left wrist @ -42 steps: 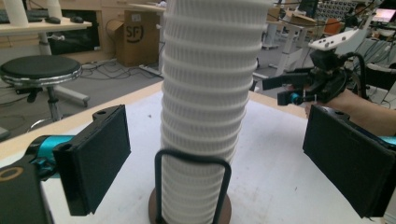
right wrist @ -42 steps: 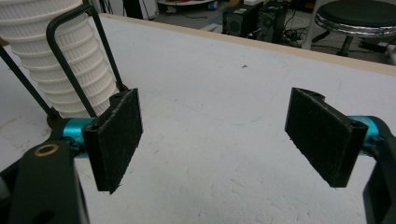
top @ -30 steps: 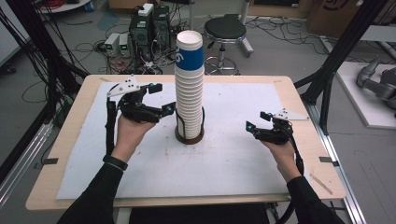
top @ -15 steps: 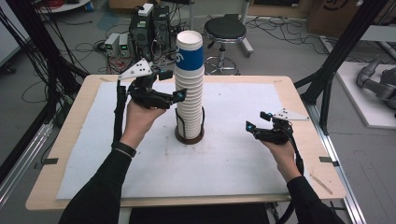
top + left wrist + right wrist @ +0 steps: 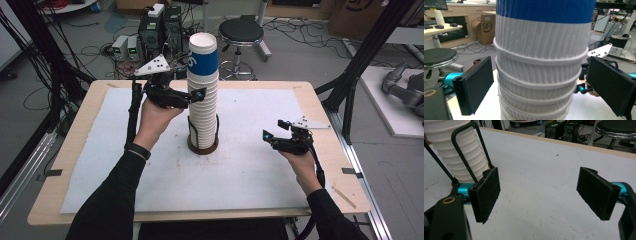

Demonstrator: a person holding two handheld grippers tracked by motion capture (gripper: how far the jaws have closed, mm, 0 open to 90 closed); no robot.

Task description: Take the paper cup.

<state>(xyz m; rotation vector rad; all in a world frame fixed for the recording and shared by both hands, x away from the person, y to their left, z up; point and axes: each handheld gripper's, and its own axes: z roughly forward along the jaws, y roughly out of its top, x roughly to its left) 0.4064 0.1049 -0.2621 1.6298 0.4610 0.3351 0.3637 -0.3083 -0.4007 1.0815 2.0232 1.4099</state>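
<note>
- A tall stack of ribbed white paper cups [image 5: 203, 100] stands upright near the middle of the bench [image 5: 325, 107], on the pale sheet [image 5: 250, 170] that covers most of the top.
- The foot of the stack sits in a dark round holder [image 5: 202, 145] whose wire loops rise up around the lowest cups; in the right gripper view one loop arches over the ribbed sides.
- The topmost cup [image 5: 203, 52] carries a blue band with white lettering, and its mouth is open to the ceiling.
- The left gripper [image 5: 197, 95] is held high against the upper part of the stack, just under the blue band, in a raised hand [image 5: 155, 115].
- In the left gripper view its two black pads [image 5: 475, 86] stand one on each side of the cups, spread wide; a gap shows between each pad and the ribbed wall, so nothing is pinched.
- The right gripper [image 5: 267, 136] hovers low over the sheet, well apart from the stack and to its right, pointing towards the holder.
- Its pads [image 5: 486, 193] are spread with only bare sheet between them.
- Beyond the far edge of the bench a black round stool [image 5: 241, 32] stands on the floor among cables.
</note>
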